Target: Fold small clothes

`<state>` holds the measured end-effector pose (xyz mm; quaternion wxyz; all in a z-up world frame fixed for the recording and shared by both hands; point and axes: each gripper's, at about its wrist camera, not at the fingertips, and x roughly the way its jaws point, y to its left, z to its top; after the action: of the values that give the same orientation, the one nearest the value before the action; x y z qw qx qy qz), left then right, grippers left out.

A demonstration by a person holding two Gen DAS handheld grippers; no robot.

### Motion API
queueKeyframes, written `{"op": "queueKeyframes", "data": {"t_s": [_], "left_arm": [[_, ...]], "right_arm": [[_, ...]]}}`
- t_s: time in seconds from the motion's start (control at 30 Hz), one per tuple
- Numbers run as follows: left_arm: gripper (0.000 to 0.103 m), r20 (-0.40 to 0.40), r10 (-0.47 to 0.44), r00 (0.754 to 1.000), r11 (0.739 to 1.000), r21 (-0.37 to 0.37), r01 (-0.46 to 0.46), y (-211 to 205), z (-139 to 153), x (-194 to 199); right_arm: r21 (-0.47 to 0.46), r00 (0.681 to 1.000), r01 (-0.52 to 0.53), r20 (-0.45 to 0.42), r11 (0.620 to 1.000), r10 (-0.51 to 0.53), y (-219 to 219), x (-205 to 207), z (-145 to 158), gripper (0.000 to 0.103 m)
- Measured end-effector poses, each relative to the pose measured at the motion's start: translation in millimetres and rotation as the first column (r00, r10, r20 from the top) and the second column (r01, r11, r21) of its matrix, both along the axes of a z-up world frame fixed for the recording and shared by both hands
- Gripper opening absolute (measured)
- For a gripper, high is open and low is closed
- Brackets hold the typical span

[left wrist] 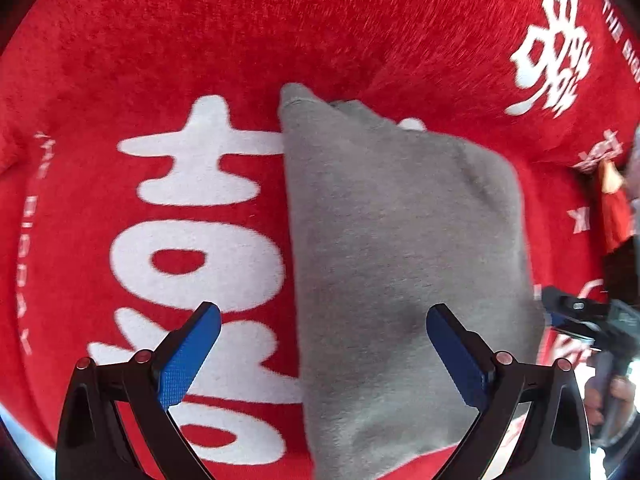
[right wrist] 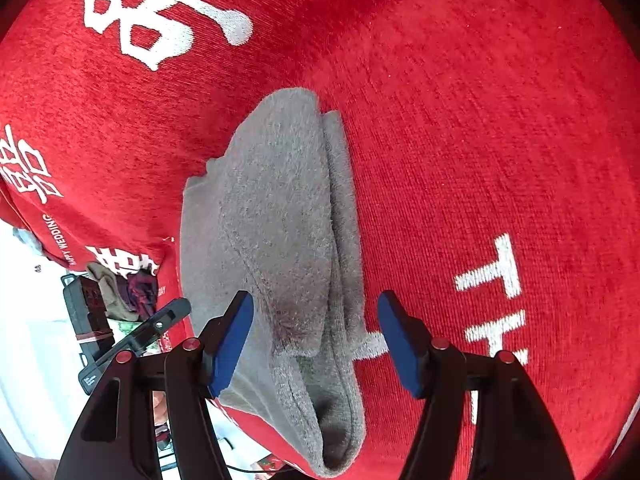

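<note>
With both jaws spread apart, the left gripper [left wrist: 324, 350] and right gripper [right wrist: 316, 340] are hovering over the folded grey garment [left wrist: 400, 248] lying on the red cloth [left wrist: 200, 40], and should be pressing its layers flat evenly.

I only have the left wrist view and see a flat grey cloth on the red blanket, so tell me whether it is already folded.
Observer: Yes. The right wrist view shows the grey garment doubled over, with stacked layers along its right edge.
Operator: Is the right hand-held gripper holding it?
Observer: No. The right hand-held gripper is open, its blue fingers either side of the garment's near end.
Operator: Anything beyond the blanket edge?
Observer: Past the red blanket, on the left, there is a small pile of darker clothes beside a black device.
</note>
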<state>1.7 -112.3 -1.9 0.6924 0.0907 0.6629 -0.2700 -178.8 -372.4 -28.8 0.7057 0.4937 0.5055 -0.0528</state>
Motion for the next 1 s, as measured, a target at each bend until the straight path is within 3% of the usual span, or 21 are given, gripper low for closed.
{"op": "queueKeyframes", "data": {"t_s": [0.37,0.47,1.0], "left_arm": [[0.103,-0.235,-0.061,0.970,0.985,-0.173,0.020,-16,-32,11],[0.103,-0.222,-0.077,0.972,0.989,-0.140,0.047,-31,-40,6],[0.103,-0.233,-0.044,0.971,0.987,-0.159,0.007,-39,-54,5]], "right_arm": [[0.089,0.999,-0.033,0.040,0.995,0.029,-12,5,-13,0.069],[0.121,0.999,-0.041,0.033,0.992,0.038,-11,14,-25,0.069],[0.170,0.983,-0.136,0.148,0.976,0.111,-6,50,-38,0.074]]}}
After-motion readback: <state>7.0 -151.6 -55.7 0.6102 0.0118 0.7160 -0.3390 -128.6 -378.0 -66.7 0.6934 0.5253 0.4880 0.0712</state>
